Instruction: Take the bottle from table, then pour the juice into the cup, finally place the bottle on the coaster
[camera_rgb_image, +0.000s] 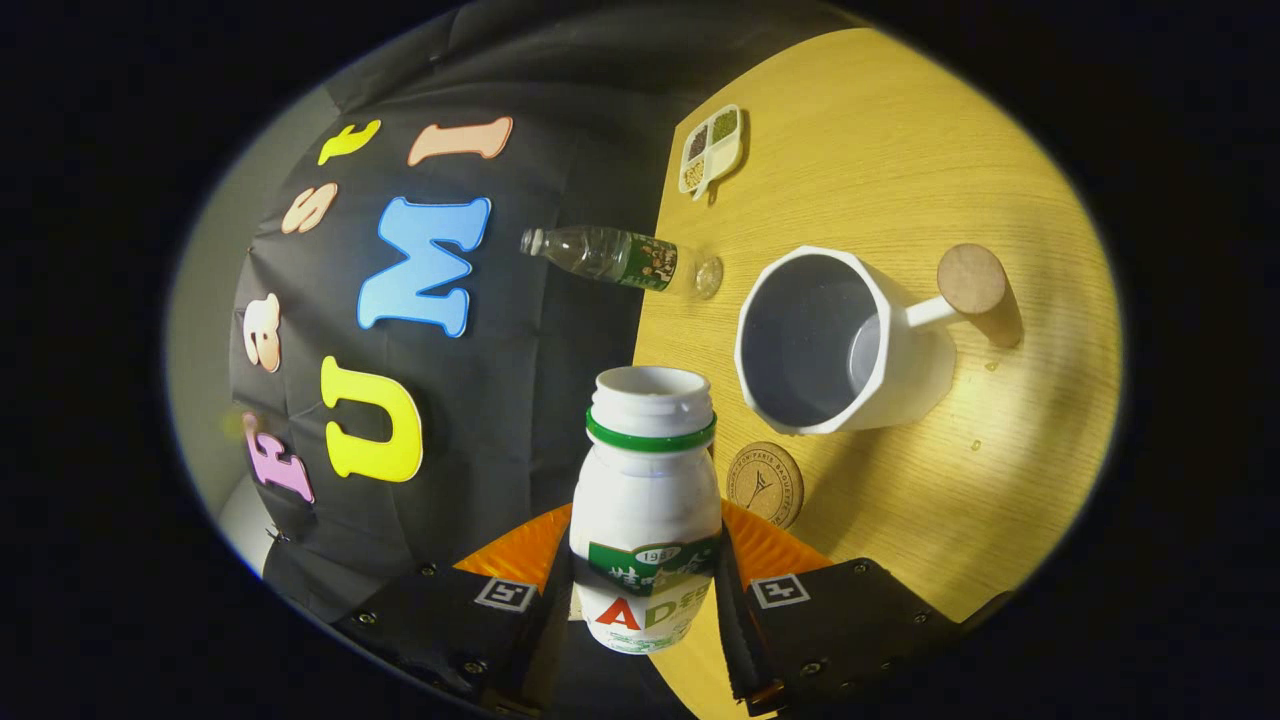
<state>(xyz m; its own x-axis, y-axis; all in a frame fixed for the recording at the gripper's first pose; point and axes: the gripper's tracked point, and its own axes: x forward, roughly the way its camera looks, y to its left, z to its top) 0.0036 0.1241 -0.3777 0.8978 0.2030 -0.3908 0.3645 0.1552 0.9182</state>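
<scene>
The gripper has both fingers pressed on the white juice bottle, which lies tipped sideways between them, open mouth toward twelve o'clock. The pouring step looks to be in hand; next the mouth must swing toward the cup, at about two o'clock from the bottle. One coaster lies just beside the bottle at three o'clock. Counted: two bottles, including one clear bottle, one cup, one coaster, one divided dish
</scene>
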